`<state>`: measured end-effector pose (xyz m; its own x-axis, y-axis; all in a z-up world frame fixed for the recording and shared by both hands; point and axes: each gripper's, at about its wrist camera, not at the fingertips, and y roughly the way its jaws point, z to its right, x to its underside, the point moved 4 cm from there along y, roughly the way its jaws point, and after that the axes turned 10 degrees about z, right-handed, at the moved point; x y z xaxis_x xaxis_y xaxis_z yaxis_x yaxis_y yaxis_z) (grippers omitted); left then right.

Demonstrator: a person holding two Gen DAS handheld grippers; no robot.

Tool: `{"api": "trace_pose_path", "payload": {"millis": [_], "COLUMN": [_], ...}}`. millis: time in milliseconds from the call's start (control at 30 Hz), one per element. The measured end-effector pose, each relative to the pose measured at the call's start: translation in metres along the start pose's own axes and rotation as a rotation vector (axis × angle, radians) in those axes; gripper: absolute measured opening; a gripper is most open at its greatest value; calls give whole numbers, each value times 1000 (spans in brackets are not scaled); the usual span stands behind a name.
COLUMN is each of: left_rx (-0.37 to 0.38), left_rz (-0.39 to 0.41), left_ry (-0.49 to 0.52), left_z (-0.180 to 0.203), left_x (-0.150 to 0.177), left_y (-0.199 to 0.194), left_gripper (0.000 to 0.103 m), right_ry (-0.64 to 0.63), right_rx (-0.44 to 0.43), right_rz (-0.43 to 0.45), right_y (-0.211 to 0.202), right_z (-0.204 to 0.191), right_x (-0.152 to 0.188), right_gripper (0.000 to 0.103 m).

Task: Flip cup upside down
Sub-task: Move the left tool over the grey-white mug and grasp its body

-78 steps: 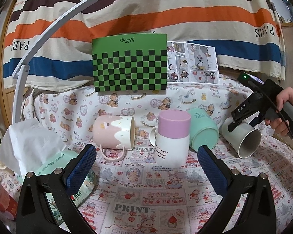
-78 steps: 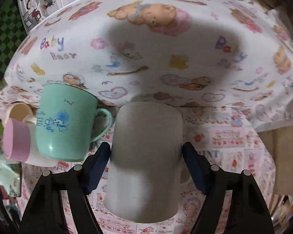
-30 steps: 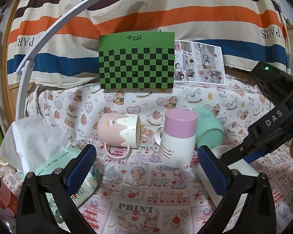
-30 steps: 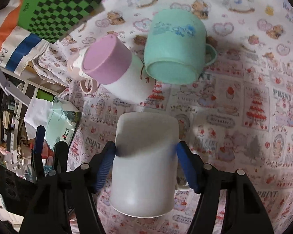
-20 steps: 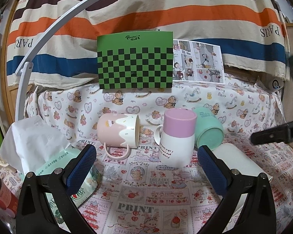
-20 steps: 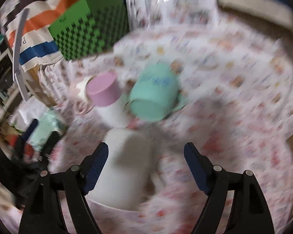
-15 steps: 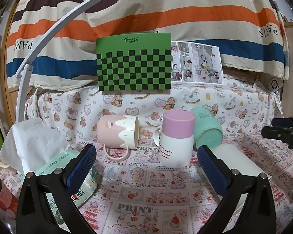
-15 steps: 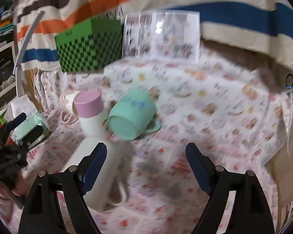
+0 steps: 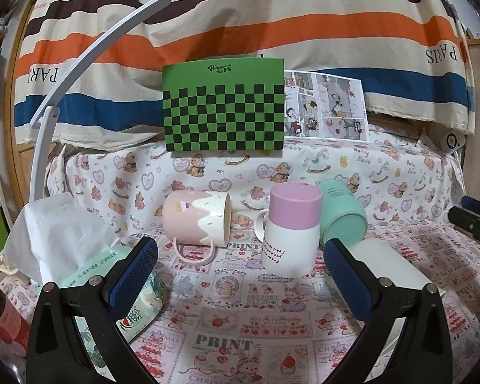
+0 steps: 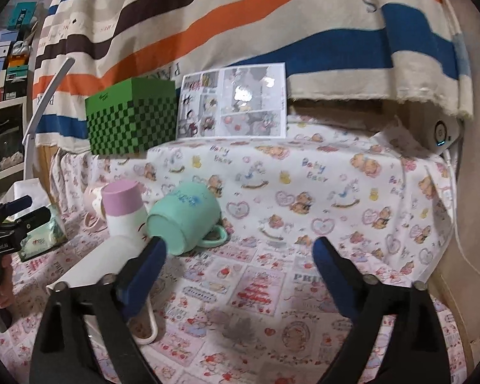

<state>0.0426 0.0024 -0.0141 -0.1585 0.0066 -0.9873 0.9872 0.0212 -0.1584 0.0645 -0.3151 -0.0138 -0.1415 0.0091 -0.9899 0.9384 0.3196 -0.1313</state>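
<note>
A plain white cup (image 9: 390, 265) stands upside down on the printed cloth at the right, partly behind my left gripper's right finger; it also shows in the right wrist view (image 10: 102, 262) behind the left finger, handle toward the camera. A pink-and-white cup (image 9: 292, 233) stands upside down in the middle. A mint green cup (image 9: 340, 216) and a pink cream cup (image 9: 196, 222) lie on their sides. My left gripper (image 9: 240, 272) is open and empty. My right gripper (image 10: 240, 262) is open and empty, right of the white cup.
A green checkered box (image 9: 224, 108) and a comic sheet (image 9: 326, 107) stand at the back against a striped cloth. A tissue pack (image 9: 112, 275) and a red-capped bottle (image 9: 0, 313) lie at the left. A white curved lamp arm (image 9: 80, 54) rises at the left.
My right gripper carried the white cup over, set it upside down in front of the green cup, opened and pulled back to the right. The left gripper stayed put.
</note>
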Motion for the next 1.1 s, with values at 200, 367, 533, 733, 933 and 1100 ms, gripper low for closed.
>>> {"api": "trace_pose_path", "payload": {"millis": [200, 367, 533, 733, 933, 1100], "left_rx": [16, 47, 96, 167, 139, 121], "left_rz": [-83, -261, -488, -689, -840, -873], "left_ry": [21, -32, -126, -177, -272, -284], "left_z": [7, 19, 41, 83, 100, 103], "left_x": [3, -11, -19, -11, 17, 28], "left_y": [7, 22, 44, 65, 89, 97], "left_gripper": [103, 103, 103, 103, 102, 96], "right_ry": [-27, -21, -21, -18, -15, -16], "right_rx": [43, 69, 91, 105, 115, 113], "right_rz": [39, 39, 37, 38, 38, 38], "right_y": [-6, -6, -6, -7, -7, -7], "right_z": [-1, 3, 4, 5, 6, 6], "right_x": [-2, -3, -3, -3, -3, -3], "right_gripper": [103, 103, 103, 103, 103, 103]}}
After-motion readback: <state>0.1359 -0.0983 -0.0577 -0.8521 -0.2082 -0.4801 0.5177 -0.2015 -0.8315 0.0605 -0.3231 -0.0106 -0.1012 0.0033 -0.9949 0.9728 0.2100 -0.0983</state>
